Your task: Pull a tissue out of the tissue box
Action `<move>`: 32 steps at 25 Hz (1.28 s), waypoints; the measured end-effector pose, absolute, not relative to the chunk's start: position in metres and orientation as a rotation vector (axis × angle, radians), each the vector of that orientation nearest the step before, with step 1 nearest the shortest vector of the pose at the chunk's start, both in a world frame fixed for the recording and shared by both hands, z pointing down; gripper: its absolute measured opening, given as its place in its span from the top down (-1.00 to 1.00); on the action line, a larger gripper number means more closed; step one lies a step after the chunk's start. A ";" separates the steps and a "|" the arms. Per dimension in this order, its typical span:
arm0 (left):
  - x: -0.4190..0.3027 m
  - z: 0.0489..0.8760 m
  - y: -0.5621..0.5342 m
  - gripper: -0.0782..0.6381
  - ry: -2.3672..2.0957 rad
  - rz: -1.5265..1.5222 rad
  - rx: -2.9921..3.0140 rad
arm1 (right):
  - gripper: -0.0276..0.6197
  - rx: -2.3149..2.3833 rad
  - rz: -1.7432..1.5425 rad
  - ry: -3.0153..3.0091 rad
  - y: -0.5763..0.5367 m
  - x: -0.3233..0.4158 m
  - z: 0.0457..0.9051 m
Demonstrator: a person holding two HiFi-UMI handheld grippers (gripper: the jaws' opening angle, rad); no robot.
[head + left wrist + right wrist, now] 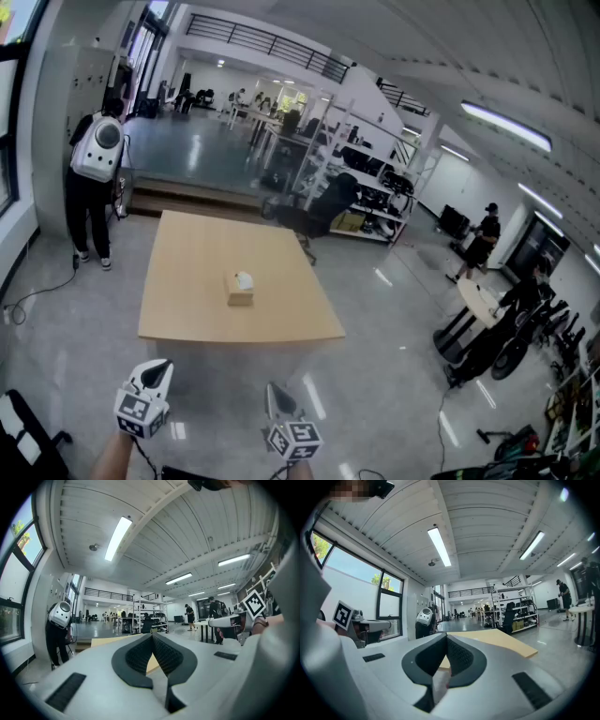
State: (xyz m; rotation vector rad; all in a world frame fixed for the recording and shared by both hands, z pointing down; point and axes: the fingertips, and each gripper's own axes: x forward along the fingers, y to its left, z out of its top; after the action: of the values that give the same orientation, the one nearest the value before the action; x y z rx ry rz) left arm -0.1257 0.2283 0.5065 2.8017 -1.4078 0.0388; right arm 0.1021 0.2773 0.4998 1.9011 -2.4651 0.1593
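Note:
A small tan tissue box with a white tissue poking from its top stands near the middle of a light wooden table. Both grippers hang well short of the table's near edge, over the floor. The left gripper and the right gripper point level toward the table. In the left gripper view the dark pads of the left gripper meet at the tip with nothing between them. In the right gripper view the right gripper is likewise shut and empty. The box is hidden in both gripper views.
A person with a white backpack stands at the table's far left. A black office chair and shelving sit behind the table. At the right are people, a round table and parked gear.

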 end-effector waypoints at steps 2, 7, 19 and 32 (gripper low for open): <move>-0.129 0.496 0.226 0.76 -1.417 0.042 2.804 | 0.88 1.918 0.178 -2.483 0.275 0.101 0.497; -0.131 0.493 0.224 0.76 -1.393 0.056 2.812 | 0.88 1.960 0.210 -2.480 0.273 0.101 0.497; -0.148 0.498 0.215 0.76 -1.380 0.036 2.808 | 0.88 1.966 0.175 -2.408 0.272 0.083 0.500; -0.184 0.510 0.205 0.76 -1.318 0.048 2.817 | 0.88 2.002 0.162 -2.363 0.268 0.041 0.504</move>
State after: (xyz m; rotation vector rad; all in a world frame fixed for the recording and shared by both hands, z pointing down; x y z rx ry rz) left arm -0.1841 0.2047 0.5097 2.8174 -1.3181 0.0483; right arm 0.0413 0.2678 0.5043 2.0016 -2.3631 0.1623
